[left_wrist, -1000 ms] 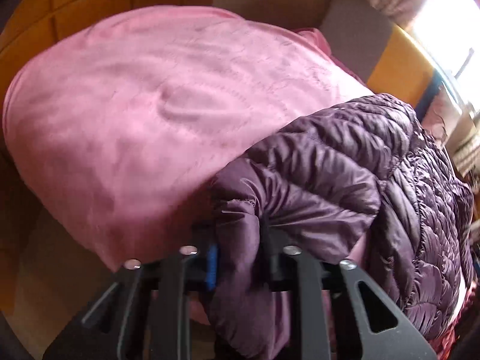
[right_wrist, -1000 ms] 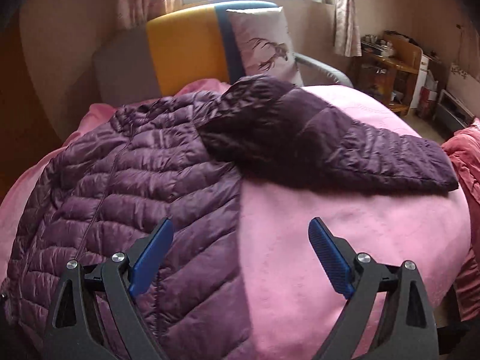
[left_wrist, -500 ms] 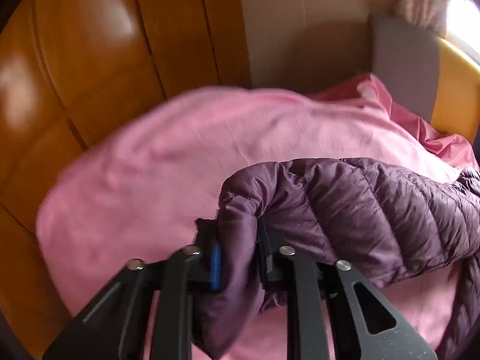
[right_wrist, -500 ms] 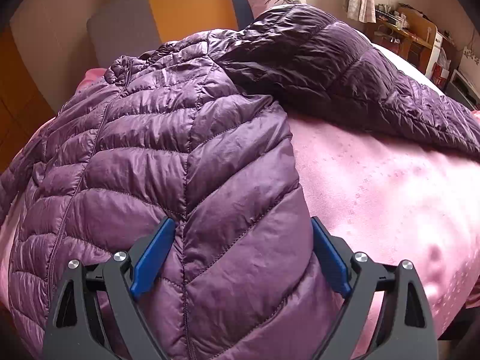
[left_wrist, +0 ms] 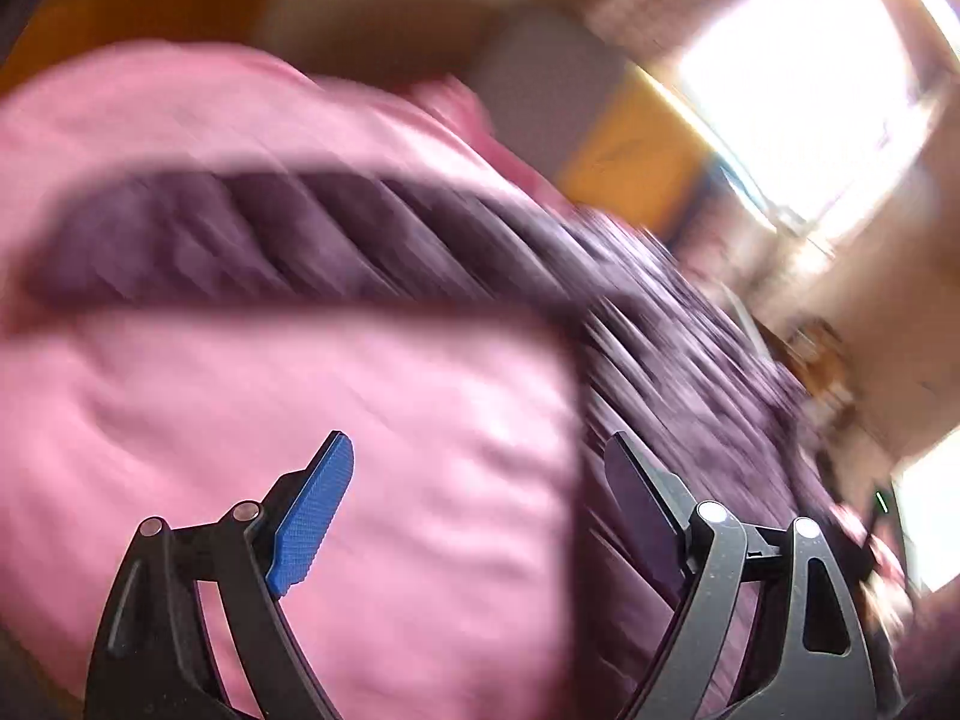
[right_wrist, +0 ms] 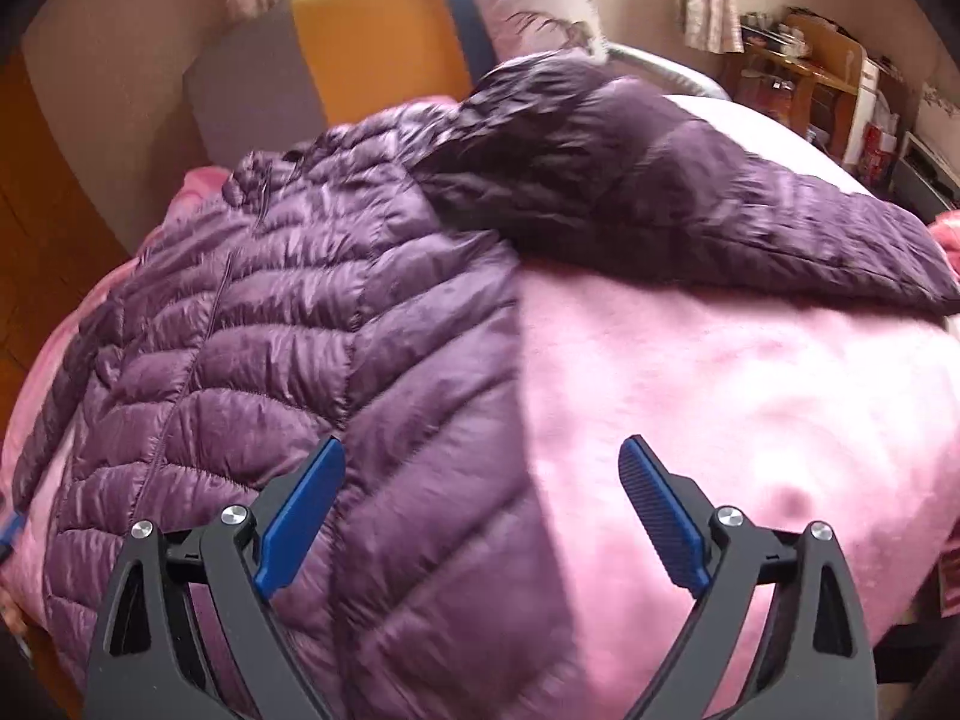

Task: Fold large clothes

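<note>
A purple quilted puffer jacket [right_wrist: 312,324] lies spread on a pink bedcover [right_wrist: 738,396], front up, with its right sleeve [right_wrist: 690,204] stretched out to the right. In the blurred left wrist view the jacket's other sleeve [left_wrist: 252,240] lies flat across the pink cover, stretching to the left. My left gripper [left_wrist: 480,456] hovers over the cover short of that sleeve; its jaws are opening and nothing is between them. My right gripper [right_wrist: 483,462] is open above the jacket's lower right edge, with the hem under the gap and the pads not pressing on it.
A grey, yellow and blue headboard [right_wrist: 372,42] with a white pillow [right_wrist: 534,6] stands behind the bed. Wooden wall panels [right_wrist: 36,192] are on the left. A cluttered wooden desk [right_wrist: 804,66] stands at the far right under a bright window [left_wrist: 804,78].
My left gripper has let go of the sleeve cuff and opened wide, and the sleeve now lies on the cover. My right gripper dipped toward the jacket hem and drew back a little, staying open.
</note>
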